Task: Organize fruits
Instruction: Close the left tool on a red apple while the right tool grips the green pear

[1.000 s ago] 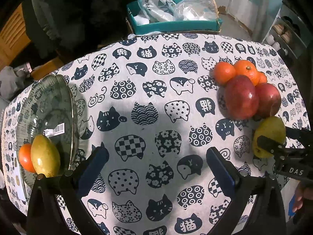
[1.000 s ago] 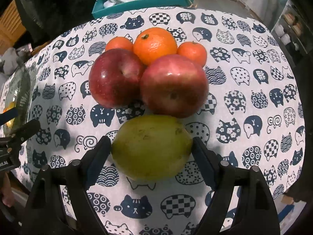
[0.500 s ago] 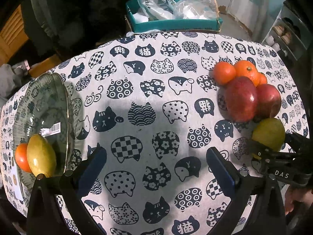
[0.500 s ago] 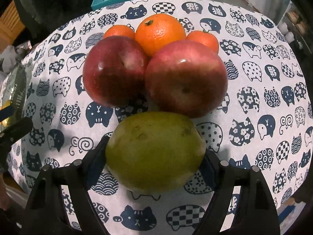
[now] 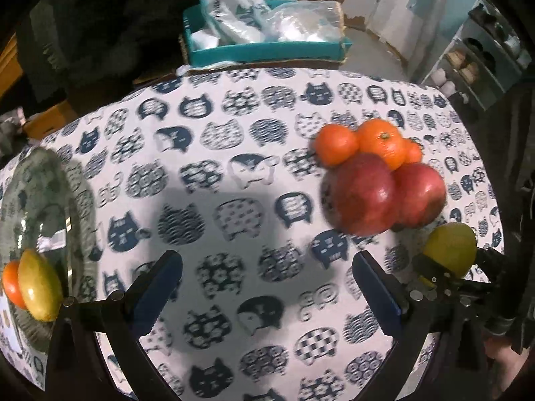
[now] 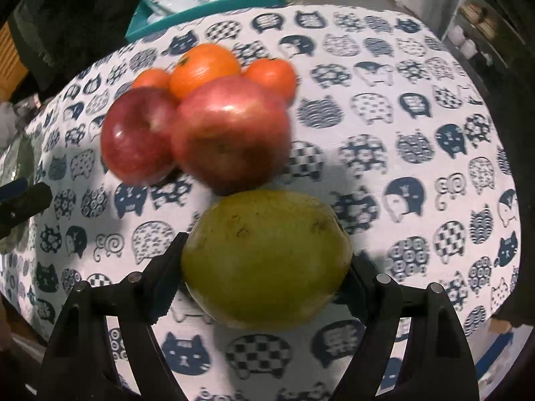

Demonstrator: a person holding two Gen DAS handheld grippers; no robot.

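My right gripper is shut on a green-yellow mango, held just above the cat-print tablecloth. Behind it lie two red apples and three oranges. The left wrist view shows the same mango at the right edge, with the apples and oranges beyond it. My left gripper hangs open over the cloth with nothing between its fingers. At the far left a glass plate holds another mango and an orange.
A teal box with plastic bags stands past the table's far edge, beside a dark garment. Shelves stand at the back right. A hand shows at the lower right.
My right gripper has closed on the mango and lifted it slightly off the cloth. The left gripper has shifted a little; the fruit pile sits closer to the middle of its view.
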